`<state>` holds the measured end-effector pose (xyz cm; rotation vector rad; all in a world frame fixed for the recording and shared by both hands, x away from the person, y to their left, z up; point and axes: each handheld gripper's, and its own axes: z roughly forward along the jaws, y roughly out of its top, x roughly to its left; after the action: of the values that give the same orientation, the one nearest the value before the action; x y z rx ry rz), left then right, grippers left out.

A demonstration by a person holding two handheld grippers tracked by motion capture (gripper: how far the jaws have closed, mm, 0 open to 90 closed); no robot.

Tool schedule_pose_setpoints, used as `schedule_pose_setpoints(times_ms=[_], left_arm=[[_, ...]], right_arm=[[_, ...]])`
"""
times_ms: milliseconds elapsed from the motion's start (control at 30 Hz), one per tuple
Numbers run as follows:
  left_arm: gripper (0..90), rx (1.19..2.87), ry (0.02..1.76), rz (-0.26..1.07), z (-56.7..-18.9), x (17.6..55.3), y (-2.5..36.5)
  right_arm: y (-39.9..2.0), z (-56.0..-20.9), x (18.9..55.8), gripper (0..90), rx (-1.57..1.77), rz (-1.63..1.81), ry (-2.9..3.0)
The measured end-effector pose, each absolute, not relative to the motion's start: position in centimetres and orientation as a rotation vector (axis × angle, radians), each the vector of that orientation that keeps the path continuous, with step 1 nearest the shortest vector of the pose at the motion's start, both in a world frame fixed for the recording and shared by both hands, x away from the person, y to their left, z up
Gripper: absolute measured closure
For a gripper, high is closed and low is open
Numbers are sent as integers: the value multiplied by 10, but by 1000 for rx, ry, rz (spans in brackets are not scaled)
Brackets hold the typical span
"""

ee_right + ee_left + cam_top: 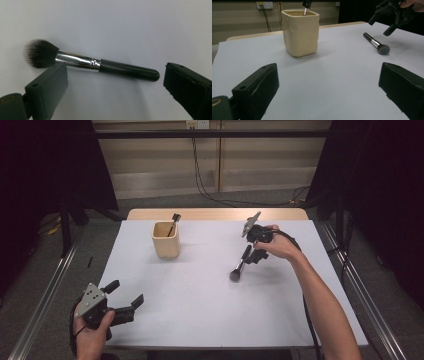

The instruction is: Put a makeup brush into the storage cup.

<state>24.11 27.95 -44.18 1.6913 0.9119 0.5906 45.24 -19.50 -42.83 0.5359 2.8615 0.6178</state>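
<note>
Reach-for-pickup step, by the look of it: right gripper [248, 256], jaws spread, poised over the makeup brush [90, 64] lying right of centre on the table [200, 295]; left gripper [125, 295] released, lower left; next, straddling and clamping the handle.

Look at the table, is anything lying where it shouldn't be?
Maybe the makeup brush: it lies flat on the white table, away from the cream cup, where another brush stands upright. The right gripper, open, hangs right over it. Nothing looks spilled or broken.
</note>
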Motion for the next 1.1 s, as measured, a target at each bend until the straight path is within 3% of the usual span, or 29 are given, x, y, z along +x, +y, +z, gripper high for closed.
schedule_pose_setpoints(times_ms=[1100], left_arm=[[30, 1691, 910, 584, -442, 241, 279]], right_arm=[[-179, -455, 476, 54, 272, 422, 2989]])
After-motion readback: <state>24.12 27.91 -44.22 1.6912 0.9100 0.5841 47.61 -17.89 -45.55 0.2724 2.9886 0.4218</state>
